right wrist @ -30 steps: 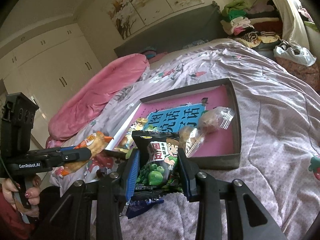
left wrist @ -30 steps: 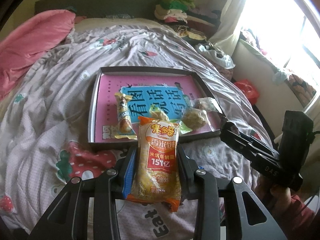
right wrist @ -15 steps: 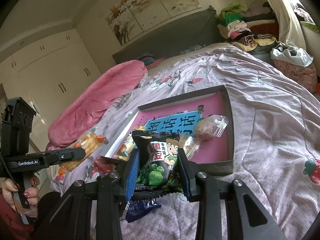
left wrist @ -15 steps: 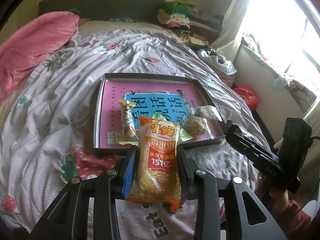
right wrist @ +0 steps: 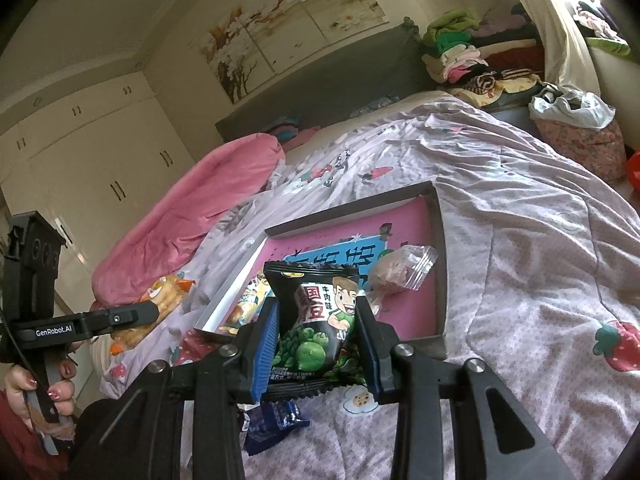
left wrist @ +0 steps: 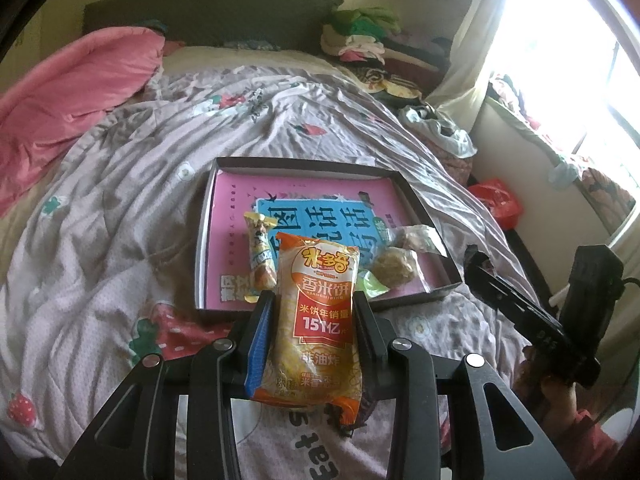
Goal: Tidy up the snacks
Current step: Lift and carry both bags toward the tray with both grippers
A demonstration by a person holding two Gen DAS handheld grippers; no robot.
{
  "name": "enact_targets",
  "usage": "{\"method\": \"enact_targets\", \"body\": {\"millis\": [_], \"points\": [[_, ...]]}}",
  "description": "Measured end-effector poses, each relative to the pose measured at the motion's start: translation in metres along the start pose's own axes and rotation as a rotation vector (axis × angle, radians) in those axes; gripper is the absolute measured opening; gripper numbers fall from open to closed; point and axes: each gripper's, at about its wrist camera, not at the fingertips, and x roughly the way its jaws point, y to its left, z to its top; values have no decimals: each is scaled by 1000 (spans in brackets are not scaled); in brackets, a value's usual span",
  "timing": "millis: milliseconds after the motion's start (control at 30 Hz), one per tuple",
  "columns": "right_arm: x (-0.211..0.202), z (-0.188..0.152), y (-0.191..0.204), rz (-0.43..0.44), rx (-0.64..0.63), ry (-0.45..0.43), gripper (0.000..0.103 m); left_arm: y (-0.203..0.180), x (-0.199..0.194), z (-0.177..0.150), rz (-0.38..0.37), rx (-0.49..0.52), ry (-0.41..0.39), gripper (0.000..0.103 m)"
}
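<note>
My left gripper is shut on an orange rice-cracker bag, held above the bed just short of the tray. My right gripper is shut on a black green-pea snack bag, also held above the bed before the tray. The shallow dark tray has a pink and blue printed floor. In it lie a yellow snack stick, two clear bags of brown snacks and a green wrapper. The left gripper with its orange bag shows in the right wrist view.
A blue wrapped snack lies on the bedspread under my right gripper. A pink quilt is heaped at the bed's far left. Clothes are piled by the headboard. A window and low wall stand to the right.
Both grippers have risen and drawn back a little from the tray, each still holding its bag. The snacks in the tray have not moved.
</note>
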Motion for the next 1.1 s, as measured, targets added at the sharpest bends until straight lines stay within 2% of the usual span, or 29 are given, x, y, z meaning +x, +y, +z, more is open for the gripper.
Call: {"method": "enact_targets", "body": {"millis": [567,1100], "points": [[-2,13,-25,-74,44,-32,37,-1,29,13,23,-22,2,39],[20,11,-21,-94,-4,24,37,-1,60,16,27,-45,34,39]]}}
